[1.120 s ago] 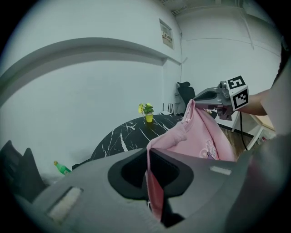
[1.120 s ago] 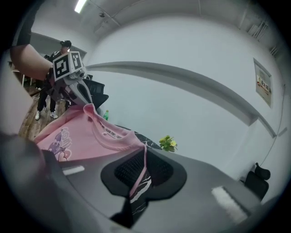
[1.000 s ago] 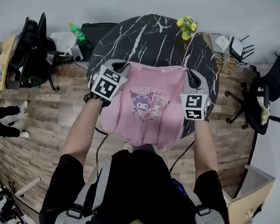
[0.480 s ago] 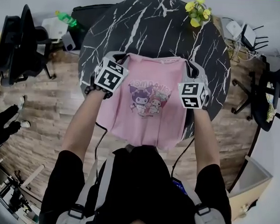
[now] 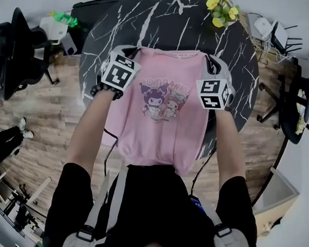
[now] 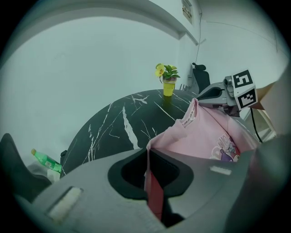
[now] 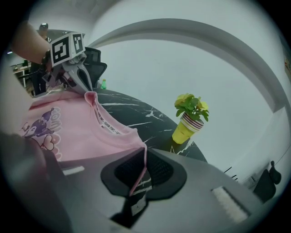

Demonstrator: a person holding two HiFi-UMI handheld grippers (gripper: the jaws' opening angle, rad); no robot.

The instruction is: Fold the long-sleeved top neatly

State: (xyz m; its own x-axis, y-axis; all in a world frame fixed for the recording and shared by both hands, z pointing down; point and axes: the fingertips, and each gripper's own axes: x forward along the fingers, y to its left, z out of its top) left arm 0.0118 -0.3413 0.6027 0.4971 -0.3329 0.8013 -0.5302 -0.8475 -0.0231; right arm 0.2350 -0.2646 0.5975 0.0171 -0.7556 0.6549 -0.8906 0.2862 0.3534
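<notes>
Left gripper point(image 5: 131, 53) and right gripper point(image 5: 210, 62) each pinch 1 shoulder of a pink long-sleeved cotton top point(image 5: 164, 131) over a round black marble table point(image 5: 166, 22). Probably the laying-out step; next, lower it flat

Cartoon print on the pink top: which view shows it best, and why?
Head view: the whole print faces the camera. The left gripper view catches only its edge; the right gripper view shows part, at a slant.
</notes>
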